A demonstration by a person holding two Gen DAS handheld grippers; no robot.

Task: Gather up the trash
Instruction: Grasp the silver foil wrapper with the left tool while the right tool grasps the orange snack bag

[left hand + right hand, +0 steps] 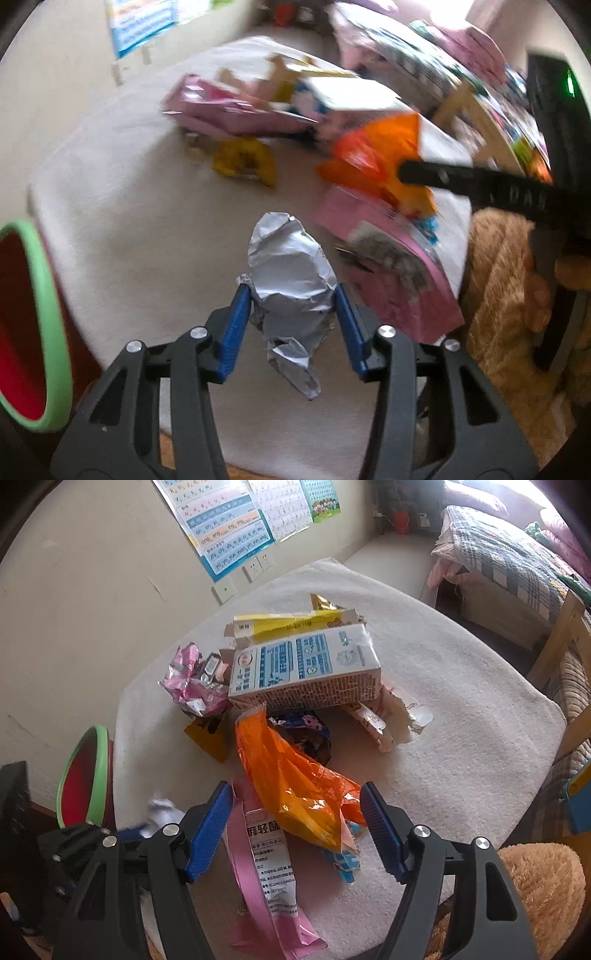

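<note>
A crumpled silver foil wrapper (288,258) lies on the white cloth-covered table (129,221). My left gripper (291,290) is shut on it, with a blue pad pressed against each side. In the right wrist view my right gripper (296,788) stands open over an orange plastic wrapper (291,786) and a pink snack wrapper (266,867). Both wrappers lie between its fingers, and the pads do not touch them. Behind them a blue-and-white milk carton (306,668) rests on its side. One black finger of the right gripper (461,181) reaches in over the orange wrapper (373,158).
A red bin with a green rim (86,775) stands off the table's left edge. More wrappers and a torn yellow box (291,624) are piled at the back. A brown plush toy (539,893) sits at the near right, a bed (509,554) beyond.
</note>
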